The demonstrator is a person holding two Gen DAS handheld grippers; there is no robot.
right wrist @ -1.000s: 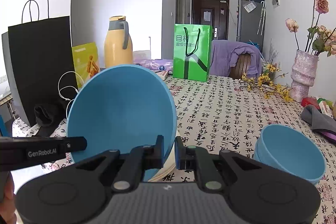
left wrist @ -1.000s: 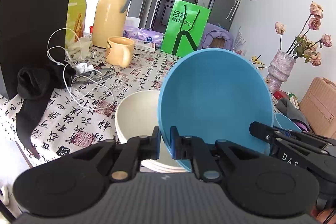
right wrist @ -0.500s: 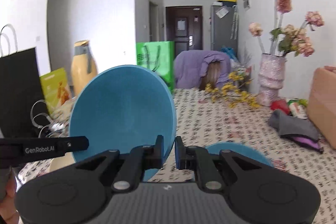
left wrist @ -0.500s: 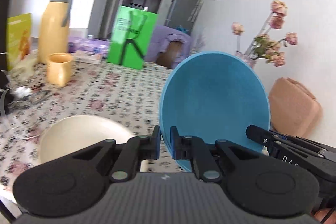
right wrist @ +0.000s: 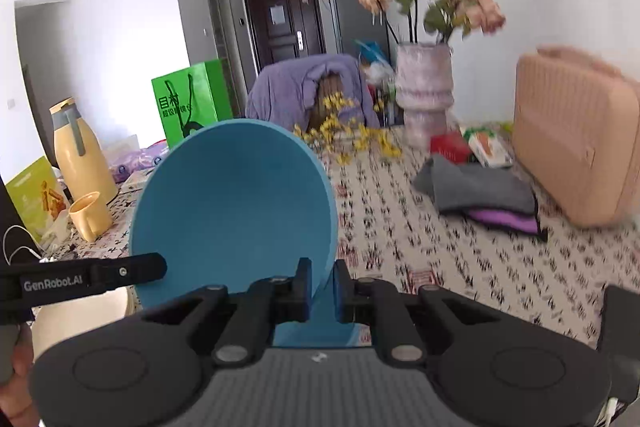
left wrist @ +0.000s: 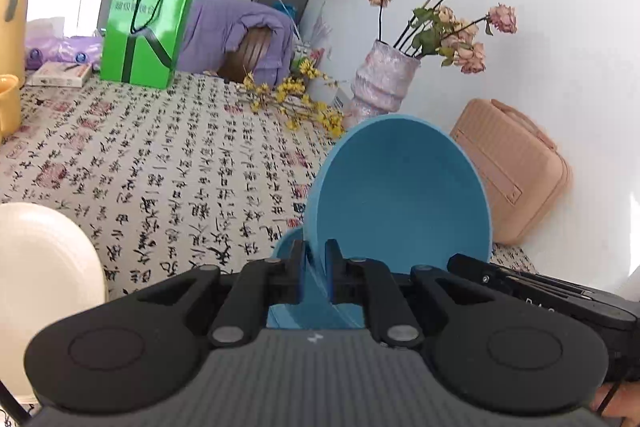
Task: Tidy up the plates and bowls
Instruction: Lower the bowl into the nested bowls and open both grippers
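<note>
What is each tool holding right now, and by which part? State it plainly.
Both tools hold one round blue bowl by its rim: the left tool pinches the rim's lower left edge, the right tool its lower right edge.

Black fingers [left wrist: 334, 267], grey ribbed body, "GenRobot.AI" lettering

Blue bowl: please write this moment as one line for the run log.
left claw: shut on blue bowl rim | right claw: shut on opposite rim | bowl: lifted, tilted | second blue bowl: below
</note>
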